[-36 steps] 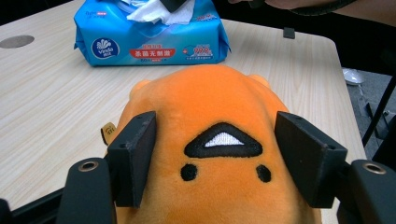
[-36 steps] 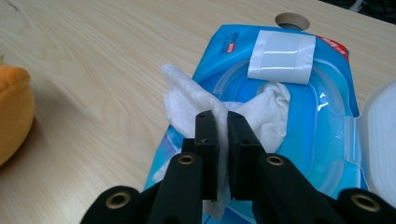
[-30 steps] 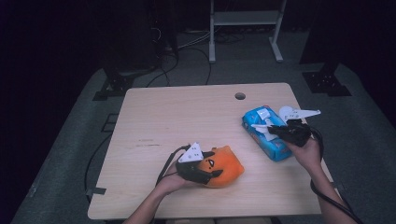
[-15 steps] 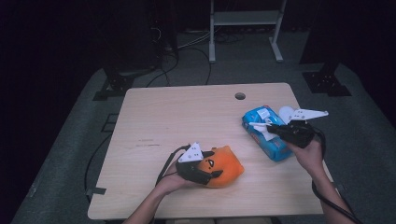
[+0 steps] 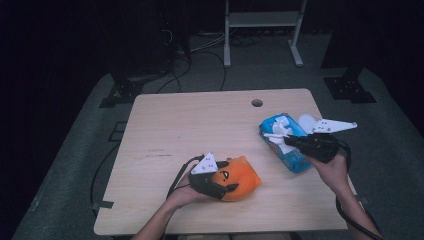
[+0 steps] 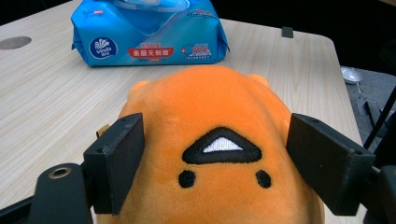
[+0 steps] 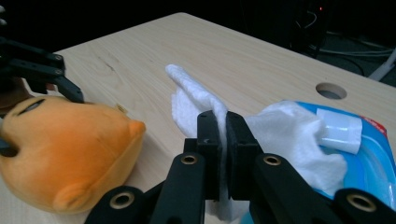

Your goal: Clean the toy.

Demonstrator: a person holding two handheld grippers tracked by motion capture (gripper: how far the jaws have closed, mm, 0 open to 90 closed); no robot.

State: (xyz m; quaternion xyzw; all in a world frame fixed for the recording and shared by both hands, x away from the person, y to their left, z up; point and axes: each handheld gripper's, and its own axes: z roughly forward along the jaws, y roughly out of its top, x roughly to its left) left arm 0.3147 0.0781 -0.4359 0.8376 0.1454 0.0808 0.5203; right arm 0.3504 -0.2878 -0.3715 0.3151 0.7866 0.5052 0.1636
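Meanwhile, on the pale wooden counter (image 5: 200, 125): an orange plush toy (image 5: 239, 178) near the front edge, lying with its long axis running roughly left to right in the high view, rounded end toward the right, embroidered face toward the left hand-held gripper (image 5: 220, 185). Seen along that left hand-held gripper (image 6: 215, 158) in its own view, black jaws flanking the plush toy (image 6: 210, 112) on either side, having just been opening, the toy between them; hard to tell whether the pads still press the plush, though little or no gap shows at either side. Well to the right, near the right edge of the counter, a blue pack of wet wipes (image 5: 282, 145), long axis running from far-left to near-right in the high view, one short end pointing toward the round hole (image 5: 257, 103) in the counter. In the left gripper view, the same pack of wet wipes (image 6: 149, 32) lying flat beyond the toy, printed side facing the camera. Over the pack, the right hand-held gripper (image 5: 292, 141), pointing leftward across the pack. In the right gripper view, right hand-held gripper (image 7: 222, 135) clamped tight on a white wipe (image 7: 196, 98), pulled up out of the pack's opening, with the peeled lid sticker (image 7: 341, 128) off to the right; free end of the wipe standing up and away toward the counter's far side.
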